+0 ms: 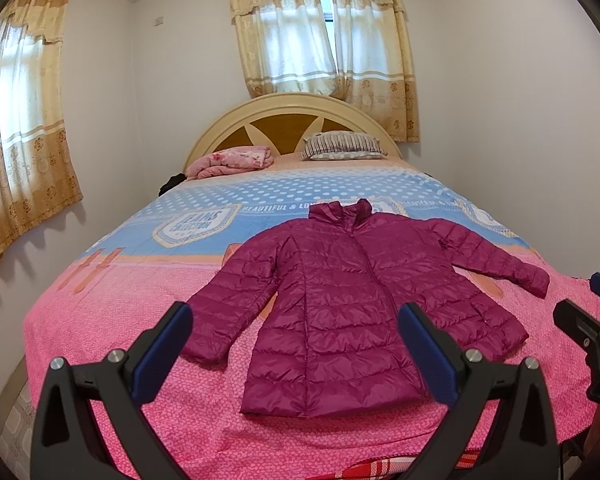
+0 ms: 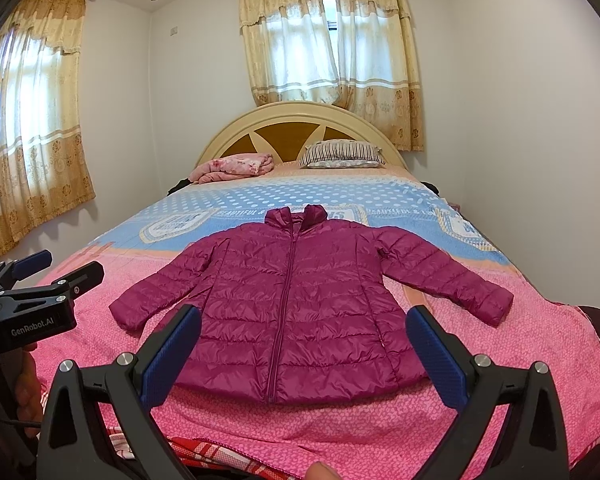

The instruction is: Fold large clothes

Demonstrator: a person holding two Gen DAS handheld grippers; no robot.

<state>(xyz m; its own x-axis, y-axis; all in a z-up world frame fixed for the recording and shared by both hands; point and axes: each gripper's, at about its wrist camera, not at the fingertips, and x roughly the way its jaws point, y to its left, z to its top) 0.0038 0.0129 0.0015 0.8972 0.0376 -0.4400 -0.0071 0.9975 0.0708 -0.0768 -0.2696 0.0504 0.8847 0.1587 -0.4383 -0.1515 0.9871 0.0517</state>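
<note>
Writing: my left gripper (image 2: 56, 270) carries the label "GenRobot.AI" on its body, readable only in the right wrist view. The bedspread (image 1: 112, 320) shows "BEAUTIFUL & LO..." in a blue band beyond the collar; the badge lettering beside it is too warped for me to read.
Jacket: the magenta quilted jacket (image 1: 340, 300) lies flat on the pink part of the bedspread, front up, zip closed, collar toward the headboard (image 1: 292, 114), both sleeves spread outward, hem nearest me.
Left gripper: my left gripper (image 1: 296, 352) has its fingers wide apart, holding nothing, above the hem and the sleeve on that side.
Right gripper: my right gripper (image 2: 304, 356) is likewise spread, holding nothing, in front of the hem.
Surroundings: a folded pink blanket (image 1: 232, 160) and a striped pillow (image 1: 342, 146) rest by the headboard, well apart from the jacket. Curtains (image 1: 320, 28) hang behind.
Obstructions: nothing lies on the jacket.
View differences: the left wrist view shows my right gripper (image 1: 592, 308) at its right edge; the right wrist view shows my hand (image 2: 26, 392) on the left gripper's handle.
</note>
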